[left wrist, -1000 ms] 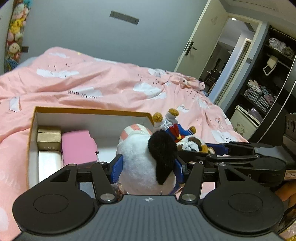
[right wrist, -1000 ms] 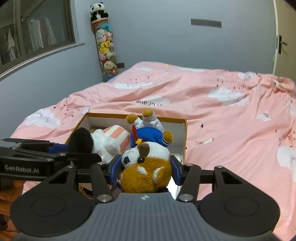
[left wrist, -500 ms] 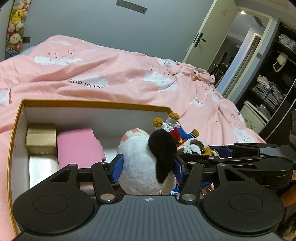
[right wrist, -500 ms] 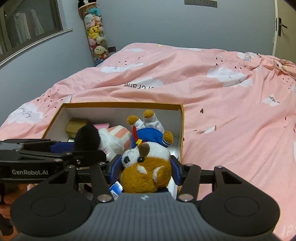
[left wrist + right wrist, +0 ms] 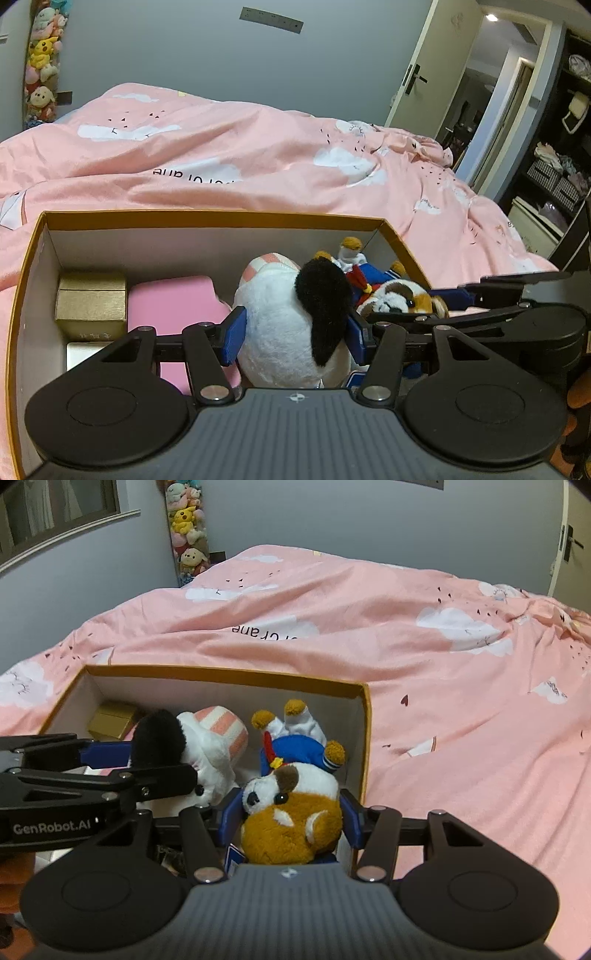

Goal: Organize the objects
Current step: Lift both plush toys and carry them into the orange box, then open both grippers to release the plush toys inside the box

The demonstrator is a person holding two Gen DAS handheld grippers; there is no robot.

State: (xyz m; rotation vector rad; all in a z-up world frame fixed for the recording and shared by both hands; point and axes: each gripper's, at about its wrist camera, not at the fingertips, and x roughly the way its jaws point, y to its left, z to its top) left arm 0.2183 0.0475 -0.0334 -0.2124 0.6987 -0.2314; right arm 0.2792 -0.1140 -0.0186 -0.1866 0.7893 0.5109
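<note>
A pink cloud-print duvet (image 5: 258,162) covered the bed, and on it sat an open cardboard box (image 5: 207,218) with an orange rim. Along its left side lay a pink box (image 5: 173,302) and a gold box (image 5: 92,306). My left gripper (image 5: 293,334) was clamped on a white plush dog (image 5: 284,332) with a black ear, held over the middle of the box. My right gripper (image 5: 291,818) pinched a brown-and-white plush dog (image 5: 291,808) in a blue sailor outfit, feet up, over the box's right end, just beside the first.
</note>
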